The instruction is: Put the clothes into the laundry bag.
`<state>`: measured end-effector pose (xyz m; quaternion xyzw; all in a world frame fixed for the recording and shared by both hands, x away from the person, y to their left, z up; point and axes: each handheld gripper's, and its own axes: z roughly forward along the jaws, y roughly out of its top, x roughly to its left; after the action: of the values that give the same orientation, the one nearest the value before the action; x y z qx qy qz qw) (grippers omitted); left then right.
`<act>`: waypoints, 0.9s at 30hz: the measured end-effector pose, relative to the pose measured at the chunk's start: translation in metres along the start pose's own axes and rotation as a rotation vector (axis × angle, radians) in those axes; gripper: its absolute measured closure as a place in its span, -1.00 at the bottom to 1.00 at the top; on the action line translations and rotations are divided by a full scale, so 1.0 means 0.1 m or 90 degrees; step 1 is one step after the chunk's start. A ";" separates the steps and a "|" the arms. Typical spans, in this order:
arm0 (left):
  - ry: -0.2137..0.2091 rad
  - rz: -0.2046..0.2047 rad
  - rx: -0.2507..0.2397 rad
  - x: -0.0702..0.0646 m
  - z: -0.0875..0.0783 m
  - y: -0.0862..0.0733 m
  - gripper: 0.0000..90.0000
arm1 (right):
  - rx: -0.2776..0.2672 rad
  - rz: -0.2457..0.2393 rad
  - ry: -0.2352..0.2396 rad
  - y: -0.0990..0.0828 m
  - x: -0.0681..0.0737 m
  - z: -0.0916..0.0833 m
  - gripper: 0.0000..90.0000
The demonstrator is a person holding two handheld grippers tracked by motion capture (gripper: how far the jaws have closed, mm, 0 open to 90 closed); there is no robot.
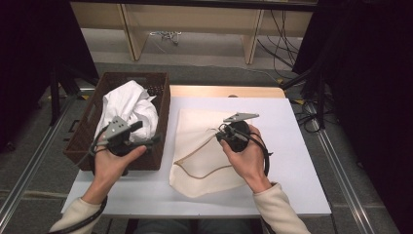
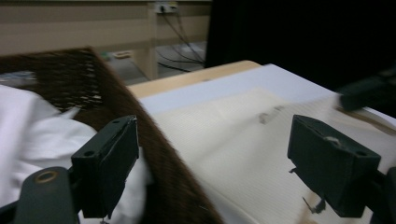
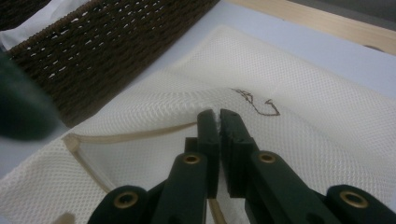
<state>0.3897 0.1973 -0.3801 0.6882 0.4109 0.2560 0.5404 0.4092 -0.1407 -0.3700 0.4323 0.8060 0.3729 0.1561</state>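
- Showing a small brown embroidered mark [image 3: 256, 104], unreadable, on the cream mesh bag [image 1: 204, 146].
- Lying flat just beside the brown wicker basket [image 1: 163, 122], bag edged with tan zipper.
- Right gripper [image 3: 219, 122] pinching bag fabric.
- Left gripper [image 2: 212, 163] spreading wide, empty, over the basket's rim.

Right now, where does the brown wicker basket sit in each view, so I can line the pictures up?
High view: the brown wicker basket stands at the table's left edge, white cloth inside it.
Left gripper view: its wall runs diagonally from upper left to bottom centre.
Right gripper view: its woven side fills the upper left.
Shared landmark: the cream mesh bag lying just beside the basket.
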 end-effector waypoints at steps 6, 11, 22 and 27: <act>0.058 -0.033 0.036 0.40 0.14 0.14 -0.67 | -0.001 -0.002 0.001 -0.01 0.00 0.00 0.96; 0.116 -0.053 0.068 0.70 0.28 0.20 -0.68 | 0.001 -0.008 0.001 0.00 0.01 0.01 0.96; 0.183 -0.105 0.212 1.17 0.75 0.09 -0.68 | 0.000 -0.018 0.003 -0.01 -0.01 0.01 0.96; 0.215 -0.134 0.255 1.26 0.91 0.02 -0.68 | 0.006 -0.007 0.003 -0.01 0.00 0.02 0.96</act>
<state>0.5298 0.2544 -0.4162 0.6822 0.6070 0.2234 0.3410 0.4099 -0.1401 -0.3725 0.4279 0.8104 0.3693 0.1540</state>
